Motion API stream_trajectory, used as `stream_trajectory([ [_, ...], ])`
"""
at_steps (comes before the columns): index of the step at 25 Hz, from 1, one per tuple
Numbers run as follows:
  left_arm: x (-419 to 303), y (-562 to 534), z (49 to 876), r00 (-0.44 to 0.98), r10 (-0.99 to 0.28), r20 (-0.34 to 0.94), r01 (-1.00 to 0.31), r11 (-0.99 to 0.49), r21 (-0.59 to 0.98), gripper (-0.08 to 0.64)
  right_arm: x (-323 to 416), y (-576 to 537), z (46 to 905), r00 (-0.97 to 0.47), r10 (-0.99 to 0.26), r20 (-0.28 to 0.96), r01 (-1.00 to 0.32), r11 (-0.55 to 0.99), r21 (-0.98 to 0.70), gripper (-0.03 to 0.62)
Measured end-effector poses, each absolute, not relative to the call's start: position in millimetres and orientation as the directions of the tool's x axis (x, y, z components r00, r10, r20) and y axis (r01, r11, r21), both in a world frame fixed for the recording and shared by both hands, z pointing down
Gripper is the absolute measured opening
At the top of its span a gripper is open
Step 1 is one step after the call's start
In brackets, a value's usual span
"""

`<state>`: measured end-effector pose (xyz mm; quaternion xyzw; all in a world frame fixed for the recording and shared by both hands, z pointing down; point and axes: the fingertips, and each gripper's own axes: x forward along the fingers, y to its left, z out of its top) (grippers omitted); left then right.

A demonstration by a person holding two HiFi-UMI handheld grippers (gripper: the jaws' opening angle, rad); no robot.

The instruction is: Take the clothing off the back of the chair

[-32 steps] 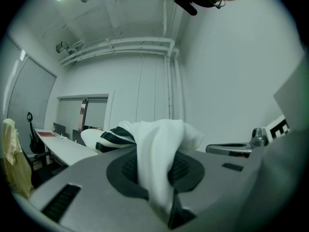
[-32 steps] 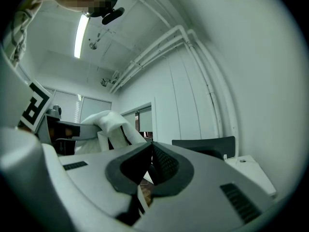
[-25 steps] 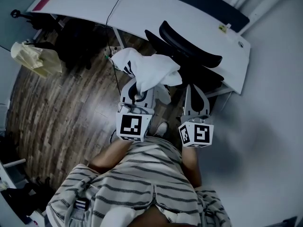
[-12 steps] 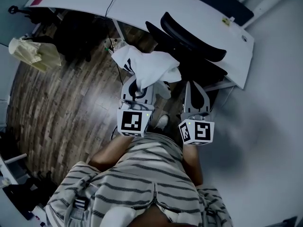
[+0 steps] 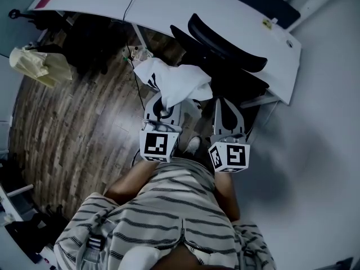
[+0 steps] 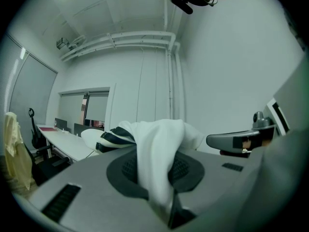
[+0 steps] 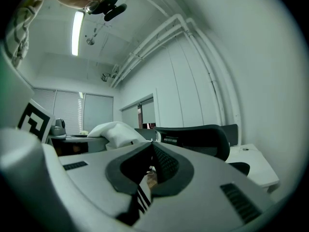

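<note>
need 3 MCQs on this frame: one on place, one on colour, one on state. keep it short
1. Where is the clothing?
A) on the floor
B) hanging from the left gripper
C) on the desk

2. Its colour?
A) white with dark stripes
B) red
C) plain black

3. The left gripper is:
A) open and empty
B) shut on the clothing
C) out of view

Answers:
1 B: the cloth hangs from that gripper and the chair back is bare.
2 A: the left gripper view shows white fabric with dark striped trim.
3 B: fabric is pinched between its jaws.
</note>
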<state>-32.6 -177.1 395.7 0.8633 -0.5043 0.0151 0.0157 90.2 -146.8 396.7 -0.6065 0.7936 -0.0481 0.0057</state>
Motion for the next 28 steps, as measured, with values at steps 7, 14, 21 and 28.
stream_trajectory([
  [7, -31.1, -177.6, 405.2, 0.491, -0.87, 0.055, -0.871, -0.491, 0.009, 0.083, 89.2, -148.2, 406.5, -0.267, -0.962, 0.063, -0.962, 0.262, -0.074, 0.018],
  [14, -29.5, -178.7, 410.6, 0.493, -0.868, 0.064, -0.869, -0.494, 0.0, 0.083, 87.7, -150.6, 411.0, -0.278, -0.958, 0.073, -0.96, 0.274, -0.063, 0.018],
  [21, -29.7, -178.5, 412.9, 0.494, -0.867, 0.067, -0.868, -0.496, -0.004, 0.083, 86.0, -151.0, 411.7, -0.29, -0.954, 0.077, -0.956, 0.287, -0.057, 0.018],
  [28, -31.7, -180.0, 412.6, 0.493, -0.867, 0.069, -0.869, -0.494, -0.004, 0.083, 86.6, -153.0, 409.8, -0.285, -0.956, 0.071, -0.958, 0.281, -0.056, 0.018],
])
